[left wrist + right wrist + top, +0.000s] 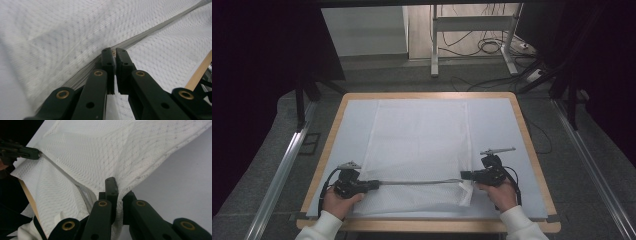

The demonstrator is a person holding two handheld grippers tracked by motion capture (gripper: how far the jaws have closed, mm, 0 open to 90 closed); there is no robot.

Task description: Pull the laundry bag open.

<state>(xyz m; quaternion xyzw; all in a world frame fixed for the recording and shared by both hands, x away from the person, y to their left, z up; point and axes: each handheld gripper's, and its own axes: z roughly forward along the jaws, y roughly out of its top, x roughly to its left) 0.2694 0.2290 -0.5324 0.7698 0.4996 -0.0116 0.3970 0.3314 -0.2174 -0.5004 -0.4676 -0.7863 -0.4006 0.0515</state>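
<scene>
In the high view, a white mesh laundry bag lies flat on the pale mat of a wooden-edged table, reaching from the far side to the near edge. A grey zipper runs across its near end, stretched in a straight line between the left gripper at the bag's left edge and the right gripper at its right edge.

In the left gripper view, the black jaws are drawn together to a thin slit, pinching something small at the end of the zipper, most likely the pull tab. The mesh spreads out on both sides of that seam.

In the right gripper view, the jaws are clamped on a bunched fold of the bag's side edge, beside the zipper's end. The other gripper shows far off at the opposite end of the zipper.

Judging by this, both grips are made and the zipper is held taut. I cannot tell whether the teeth are open or closed, so the slide along the track looks like what remains.
</scene>
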